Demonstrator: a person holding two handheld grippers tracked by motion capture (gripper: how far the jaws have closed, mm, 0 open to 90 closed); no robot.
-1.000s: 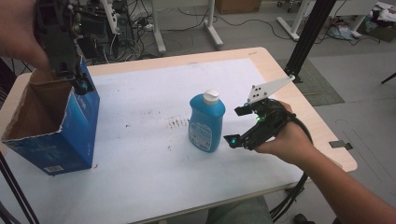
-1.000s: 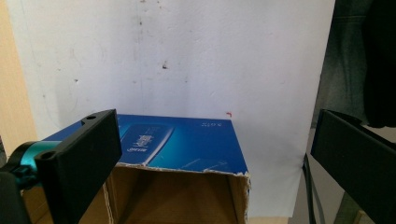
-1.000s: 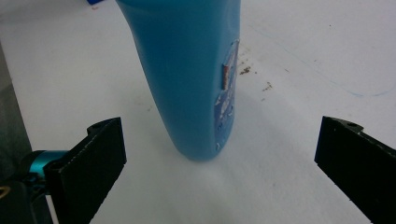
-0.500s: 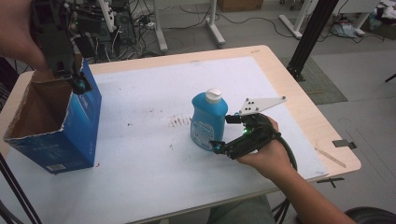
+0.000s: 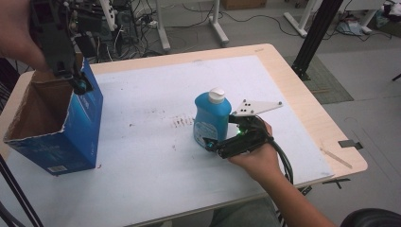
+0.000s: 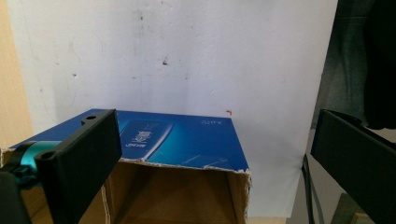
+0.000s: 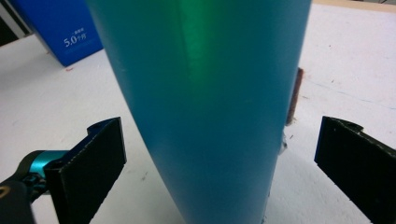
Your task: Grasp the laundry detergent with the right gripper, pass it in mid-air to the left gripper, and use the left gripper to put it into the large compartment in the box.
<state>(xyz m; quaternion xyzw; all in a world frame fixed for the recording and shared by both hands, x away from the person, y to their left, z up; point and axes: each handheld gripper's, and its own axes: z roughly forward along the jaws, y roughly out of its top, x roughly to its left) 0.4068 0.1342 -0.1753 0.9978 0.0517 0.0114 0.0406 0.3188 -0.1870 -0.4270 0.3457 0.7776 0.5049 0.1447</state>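
Blue bottle (image 7: 205,107) between wide-open right fingers (image 7: 219,177), untouched; left fingers (image 6: 210,158) open above box (image 6: 187,144).

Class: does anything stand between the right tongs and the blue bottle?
Nothing visible does. The right tongs are open, with the bottle already between the jaws, a gap showing on each side.

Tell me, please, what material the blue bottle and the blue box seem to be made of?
The blue bottle looks like smooth, slightly glossy plastic: its side shows a soft green reflection. The white cap also seems plastic. The blue box appears to be printed cardboard: brown inside, with a torn, fibrous rim.
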